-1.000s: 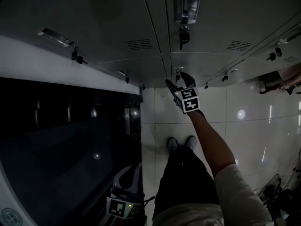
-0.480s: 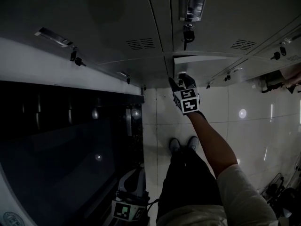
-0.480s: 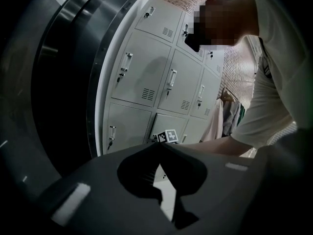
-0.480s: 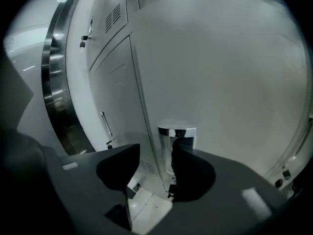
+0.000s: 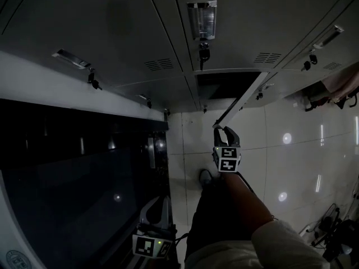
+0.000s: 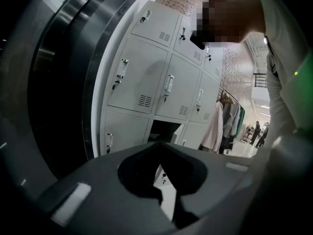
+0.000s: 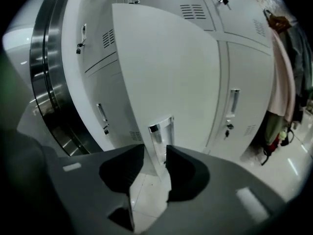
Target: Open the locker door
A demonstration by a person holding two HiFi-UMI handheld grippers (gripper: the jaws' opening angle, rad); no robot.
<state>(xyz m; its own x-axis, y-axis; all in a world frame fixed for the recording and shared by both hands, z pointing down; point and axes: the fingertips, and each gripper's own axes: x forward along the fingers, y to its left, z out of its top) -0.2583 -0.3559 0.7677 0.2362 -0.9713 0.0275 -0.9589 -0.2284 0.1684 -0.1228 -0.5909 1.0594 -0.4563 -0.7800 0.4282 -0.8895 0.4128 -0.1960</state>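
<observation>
Grey lockers rise from a pale tiled floor, and we find the door in the lowest row already swung well out, with its dark compartment bare behind it. It hangs from hinges on the far right side, its long axis upright. Its free edge points back toward us, and its handle is set close to that edge. We see the right gripper exactly there. Its jaws have just been closing and now stand narrow, with the door's edge between them at the handle, pinched as far as we can judge. So the door lies straight ahead of those fingers, not to either side, and we judge the next pull should follow the arc round the hinges rather than come straight back. Our left gripper hangs well apart, low at our left side by a dark curved wall. Its jaws are drawn almost together with only a slit between, holding nothing, so the right hand is plainly the nearer one.
</observation>
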